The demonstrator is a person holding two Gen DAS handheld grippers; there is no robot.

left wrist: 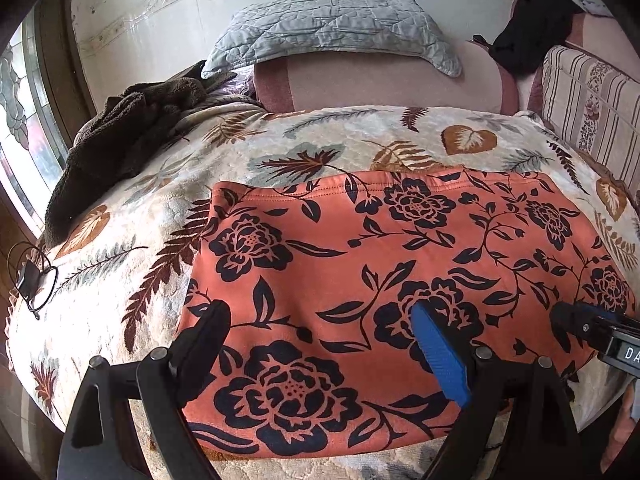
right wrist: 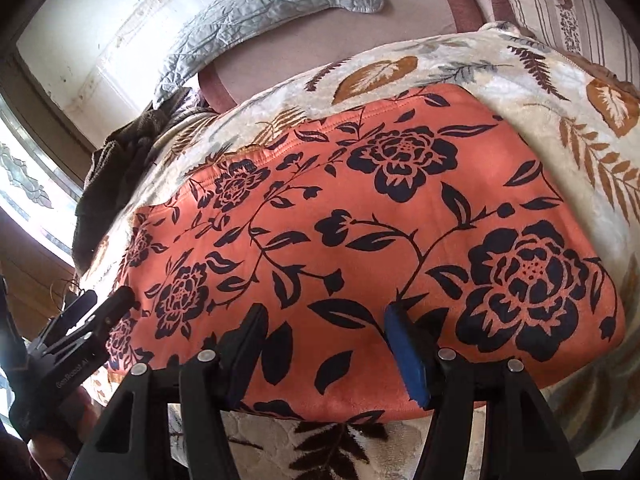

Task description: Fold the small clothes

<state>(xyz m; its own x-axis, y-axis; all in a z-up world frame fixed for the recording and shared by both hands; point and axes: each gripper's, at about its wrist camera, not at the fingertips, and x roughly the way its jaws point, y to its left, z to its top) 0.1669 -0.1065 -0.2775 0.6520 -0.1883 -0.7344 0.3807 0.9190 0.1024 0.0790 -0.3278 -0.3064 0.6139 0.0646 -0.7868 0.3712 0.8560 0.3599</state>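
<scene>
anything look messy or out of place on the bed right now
The orange garment with black floral print lies flat and smooth. The one untidy thing is a dark brown fuzzy blanket, crumpled in a heap at the bed's far left edge by the window.

The floral garment (left wrist: 400, 280) lies flat on the blanket (left wrist: 140, 208), pillow (left wrist: 332, 32) behind, towel (left wrist: 120, 132) behind-left.

Daylight's pouring in from the window (left wrist: 24, 120) on the left, blowing out there in both views. Everything else is staying evenly lit, shadows soft. Fisheye's bending the edges hard, corners going black; focus mostly sharp.
</scene>
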